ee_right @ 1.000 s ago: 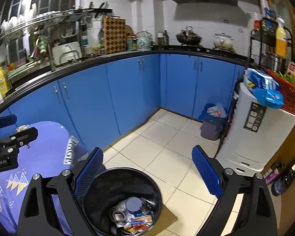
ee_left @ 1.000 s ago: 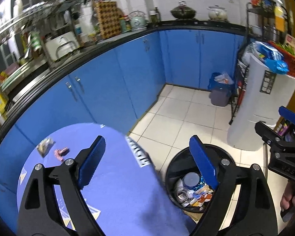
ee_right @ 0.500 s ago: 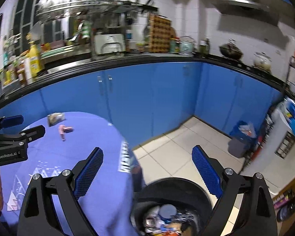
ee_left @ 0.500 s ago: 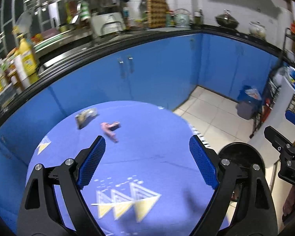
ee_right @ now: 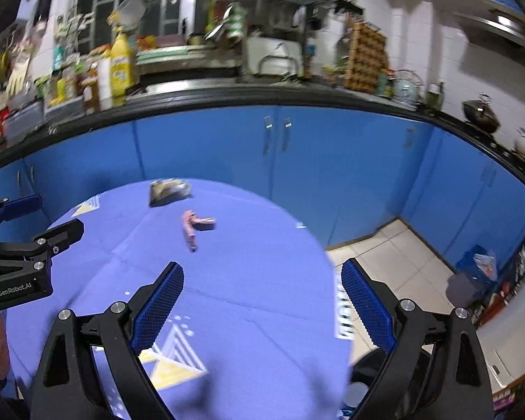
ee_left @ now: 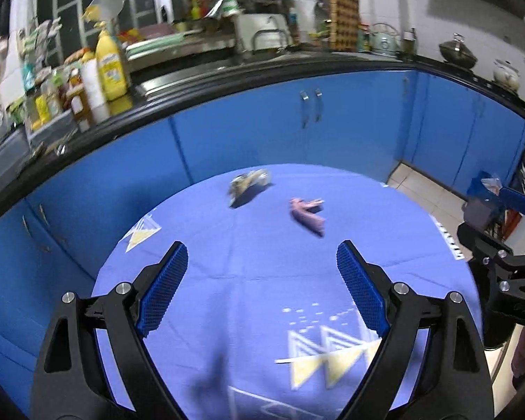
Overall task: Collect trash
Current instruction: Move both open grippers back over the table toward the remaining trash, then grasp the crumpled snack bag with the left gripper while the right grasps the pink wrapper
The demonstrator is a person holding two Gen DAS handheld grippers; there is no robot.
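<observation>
Two scraps of trash lie on the far part of a round table under a blue cloth: a crumpled silvery wrapper and a pink wrapper. My left gripper hovers open over the cloth, short of both scraps, with nothing between its fingers. My right gripper is open too, over the table's right edge, and empty. The black bin's rim shows below that edge, mostly hidden.
Blue kitchen cabinets under a black counter curve behind the table. Bottles and a dish rack crowd the counter. A small grey bin with a blue bag stands on the tiled floor at right.
Both grippers have swung left, away from the black bin and over the table. The two wrappers now lie ahead of them. The jaws stayed open.
</observation>
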